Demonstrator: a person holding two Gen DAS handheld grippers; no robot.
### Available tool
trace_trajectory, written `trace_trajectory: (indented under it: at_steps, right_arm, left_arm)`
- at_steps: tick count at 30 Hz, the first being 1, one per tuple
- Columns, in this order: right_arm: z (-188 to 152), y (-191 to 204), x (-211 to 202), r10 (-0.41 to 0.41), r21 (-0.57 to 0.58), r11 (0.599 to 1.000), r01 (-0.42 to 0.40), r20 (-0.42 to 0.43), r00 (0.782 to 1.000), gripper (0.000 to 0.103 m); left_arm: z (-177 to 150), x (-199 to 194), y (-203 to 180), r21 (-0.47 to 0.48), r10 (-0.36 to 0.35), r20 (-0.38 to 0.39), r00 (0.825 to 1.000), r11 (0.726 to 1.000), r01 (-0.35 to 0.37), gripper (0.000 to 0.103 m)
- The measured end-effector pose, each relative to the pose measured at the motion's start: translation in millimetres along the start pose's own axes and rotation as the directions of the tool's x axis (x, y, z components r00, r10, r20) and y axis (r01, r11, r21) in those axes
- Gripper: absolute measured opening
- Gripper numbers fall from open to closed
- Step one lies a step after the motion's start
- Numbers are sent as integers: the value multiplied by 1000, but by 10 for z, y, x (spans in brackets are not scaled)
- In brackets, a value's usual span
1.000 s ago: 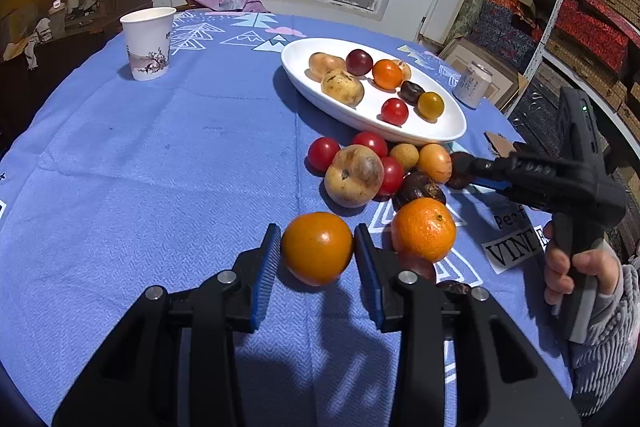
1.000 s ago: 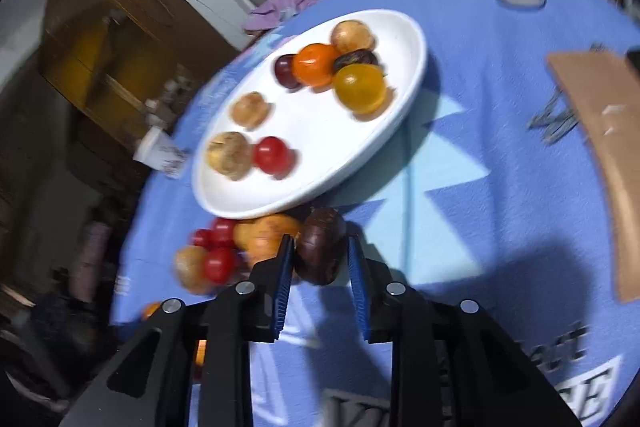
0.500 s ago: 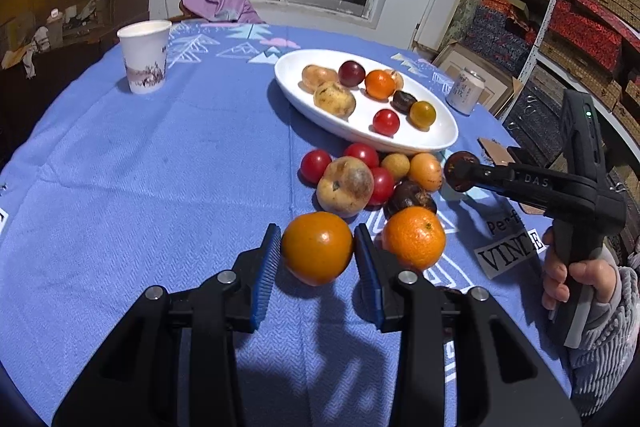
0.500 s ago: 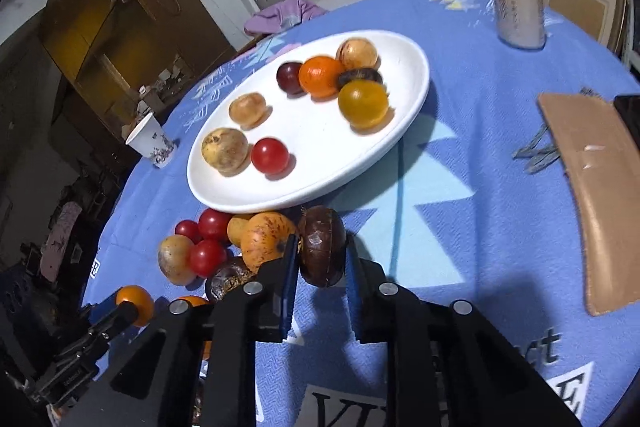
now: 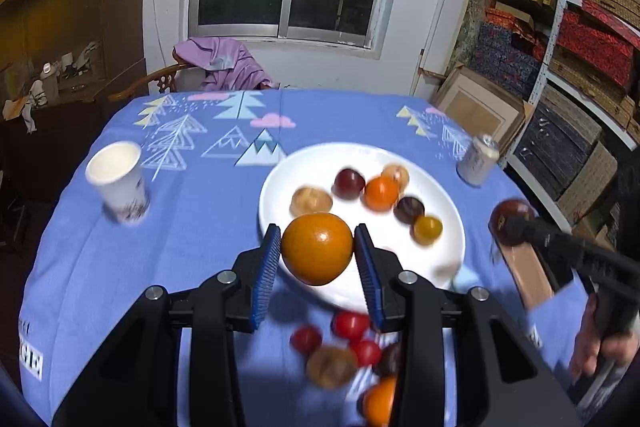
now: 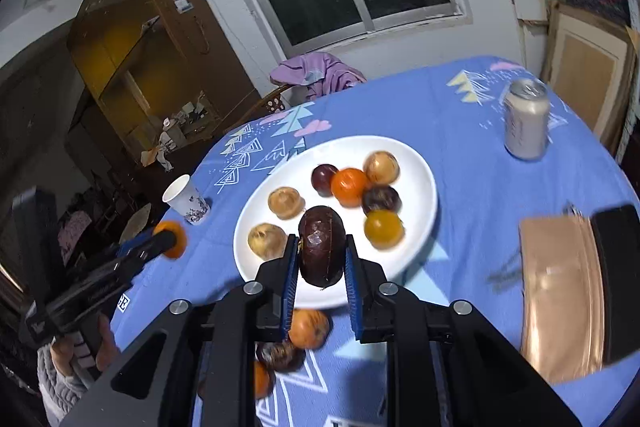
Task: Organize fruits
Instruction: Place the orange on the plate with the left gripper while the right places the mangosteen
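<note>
My left gripper (image 5: 316, 253) is shut on an orange (image 5: 317, 248) and holds it in the air over the near rim of the white oval plate (image 5: 452, 223). My right gripper (image 6: 321, 259) is shut on a dark brown fruit (image 6: 322, 251), also raised above the plate's (image 6: 420, 163) near edge. The plate holds several fruits, among them an orange one (image 6: 350, 187) and a yellow one (image 6: 383, 228). Several loose fruits (image 5: 352, 351) lie on the blue cloth below the plate. The right gripper also shows in the left wrist view (image 5: 514, 227), and the left one in the right wrist view (image 6: 170, 239).
A paper cup (image 5: 118, 179) stands at the left of the table. A drink can (image 6: 525, 119) stands at the back right. A tan case and a dark phone (image 6: 560, 291) lie at the right. A chair with purple cloth (image 5: 224, 63) is behind the table.
Both grippers have lifted off the cloth with their fruit and moved forward toward the plate. The loose fruit pile now lies below and behind the fingers.
</note>
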State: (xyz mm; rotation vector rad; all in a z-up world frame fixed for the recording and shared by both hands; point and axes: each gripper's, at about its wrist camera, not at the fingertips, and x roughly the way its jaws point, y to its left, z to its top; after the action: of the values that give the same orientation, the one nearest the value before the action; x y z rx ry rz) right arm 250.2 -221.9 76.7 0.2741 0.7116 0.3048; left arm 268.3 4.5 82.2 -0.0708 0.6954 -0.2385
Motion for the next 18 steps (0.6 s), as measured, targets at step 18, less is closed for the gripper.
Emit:
trace_trajectory:
  at_steps: [18]
  right_arm:
    - [171, -61, 1332, -39, -51, 998, 30, -195, 980, 22]
  left_arm:
    - [704, 1976, -33, 3, 27, -170, 985, 1000, -27, 37]
